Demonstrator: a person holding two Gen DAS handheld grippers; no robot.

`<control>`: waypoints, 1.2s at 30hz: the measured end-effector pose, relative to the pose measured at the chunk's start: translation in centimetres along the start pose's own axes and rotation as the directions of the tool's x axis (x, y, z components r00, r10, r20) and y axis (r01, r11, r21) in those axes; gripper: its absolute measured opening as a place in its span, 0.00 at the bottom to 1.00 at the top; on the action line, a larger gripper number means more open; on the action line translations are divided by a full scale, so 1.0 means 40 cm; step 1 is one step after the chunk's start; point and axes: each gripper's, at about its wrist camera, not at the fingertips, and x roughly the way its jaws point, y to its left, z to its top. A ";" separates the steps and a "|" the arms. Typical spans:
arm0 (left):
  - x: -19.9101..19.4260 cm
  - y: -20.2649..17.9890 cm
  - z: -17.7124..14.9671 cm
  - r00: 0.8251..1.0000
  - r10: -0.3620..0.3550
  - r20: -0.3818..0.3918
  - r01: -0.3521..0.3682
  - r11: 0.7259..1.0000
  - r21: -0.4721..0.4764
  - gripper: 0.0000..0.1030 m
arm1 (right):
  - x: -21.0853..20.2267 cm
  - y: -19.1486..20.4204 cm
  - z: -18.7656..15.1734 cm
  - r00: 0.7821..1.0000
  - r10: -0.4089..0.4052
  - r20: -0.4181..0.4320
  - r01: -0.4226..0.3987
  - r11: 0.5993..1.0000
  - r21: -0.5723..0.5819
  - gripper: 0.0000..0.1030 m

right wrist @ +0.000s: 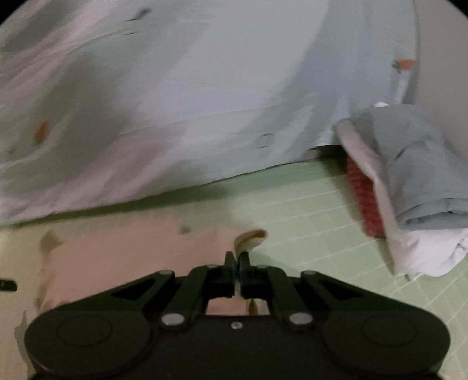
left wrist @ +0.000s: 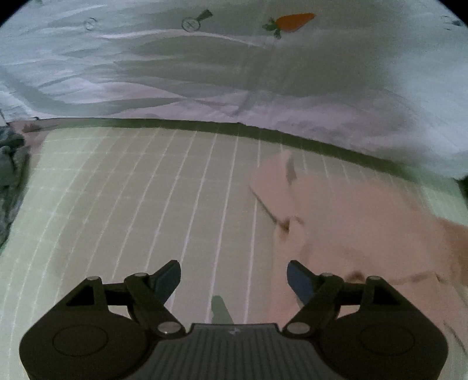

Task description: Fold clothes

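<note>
Left wrist view: the left gripper (left wrist: 234,280) fills the bottom of the frame with its jaws spread wide and nothing between them; only the pale green gridded mat (left wrist: 131,190) shows in the gap. The pink garment (left wrist: 351,228) lies on that mat in the lower right of the frame, just beside the gripper's right-hand finger. It is a soft, light pink cloth, rumpled, with one flap raised to a point near the frame's middle right and a darker seam running along its left edge. The picture is blurred there, so finer detail of the cloth cannot be read. Across the whole upper half lies a pale quilt (left wrist: 234,73), creased, printed with a carrot (left wrist: 292,22) at the top right.

Right wrist view: the right gripper (right wrist: 237,263) sits at bottom centre with its jaws pressed together on an edge of the pink garment (right wrist: 122,254). A small cream loop of the fabric curls up just above the fingertips. The rest of the garment spreads flat to the left and lower left of the frame, over the green mat (right wrist: 307,219). The quilt (right wrist: 175,102) covers the upper half. At the right edge stands a stack of folded clothes (right wrist: 415,181): grey-blue on top, white below, something red striped at its left side.
</note>
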 end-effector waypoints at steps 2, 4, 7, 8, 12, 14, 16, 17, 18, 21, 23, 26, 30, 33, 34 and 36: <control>-0.038 -0.007 -0.033 1.000 0.007 0.005 -0.007 1.000 0.021 0.80 | -0.038 0.040 -0.032 1.000 0.028 -0.007 -0.028 0.999 -0.032 0.03; -0.072 -0.009 -0.066 1.000 0.018 0.008 -0.019 0.999 0.041 0.80 | -0.073 0.072 -0.070 0.998 0.055 -0.022 -0.056 0.997 -0.050 0.03; -0.113 0.000 -0.114 1.000 0.027 0.000 -0.027 0.998 0.055 0.80 | -0.121 0.115 -0.128 0.994 0.094 -0.050 -0.097 0.993 -0.073 0.03; -0.127 0.004 -0.127 1.000 0.026 -0.003 -0.026 0.998 0.057 0.80 | -0.136 0.130 -0.149 0.993 0.105 -0.063 -0.110 0.990 -0.083 0.03; -0.160 0.027 -0.164 1.000 0.025 -0.011 -0.024 0.998 0.059 0.80 | -0.183 0.181 -0.228 0.985 0.128 -0.114 -0.140 0.985 -0.105 0.03; -0.174 0.040 -0.179 1.000 0.023 -0.012 -0.022 0.997 0.068 0.80 | -0.200 0.200 -0.257 0.982 0.131 -0.137 -0.146 0.984 -0.105 0.03; -0.189 0.054 -0.194 1.000 0.020 -0.011 -0.019 0.996 0.081 0.80 | -0.210 0.213 -0.280 0.979 0.131 -0.154 -0.148 0.984 -0.102 0.03; -0.197 0.063 -0.200 1.000 0.018 -0.009 -0.017 0.996 0.087 0.80 | -0.214 0.219 -0.289 0.978 0.129 -0.162 -0.146 0.984 -0.098 0.03; -0.201 0.070 -0.206 1.000 0.016 -0.010 -0.015 0.996 0.091 0.80 | -0.219 0.223 -0.295 0.978 0.127 -0.168 -0.143 0.986 -0.090 0.03; -0.212 0.091 -0.222 1.000 0.010 -0.013 -0.009 0.995 0.104 0.80 | -0.238 0.235 -0.319 0.977 0.120 -0.177 -0.133 0.989 -0.065 0.03; -0.216 0.104 -0.232 1.000 0.006 -0.015 -0.004 0.993 0.114 0.80 | -0.252 0.243 -0.337 0.977 0.114 -0.178 -0.125 0.991 -0.052 0.03; -0.220 0.117 -0.248 1.000 -0.003 -0.017 0.005 0.991 0.131 0.80 | -0.278 0.259 -0.365 0.980 0.102 -0.172 -0.110 0.993 -0.037 0.03; -0.229 0.124 -0.268 1.000 -0.012 -0.017 0.014 0.987 0.159 0.80 | -0.300 0.272 -0.392 0.984 0.093 -0.152 -0.095 0.995 -0.007 0.03; -0.239 0.108 -0.271 0.999 -0.033 -0.016 0.035 0.985 0.172 0.80 | -0.317 0.273 -0.398 0.986 0.094 -0.135 -0.093 0.996 0.009 0.05; -0.242 0.099 -0.270 0.999 -0.041 -0.015 0.043 0.984 0.175 0.80 | -0.324 0.269 -0.396 0.988 0.093 -0.127 -0.092 0.996 0.013 0.07; -0.247 0.071 -0.268 0.998 -0.060 -0.013 0.061 0.981 0.184 0.80 | -0.345 0.252 -0.391 0.990 0.095 -0.104 -0.092 0.995 0.030 0.14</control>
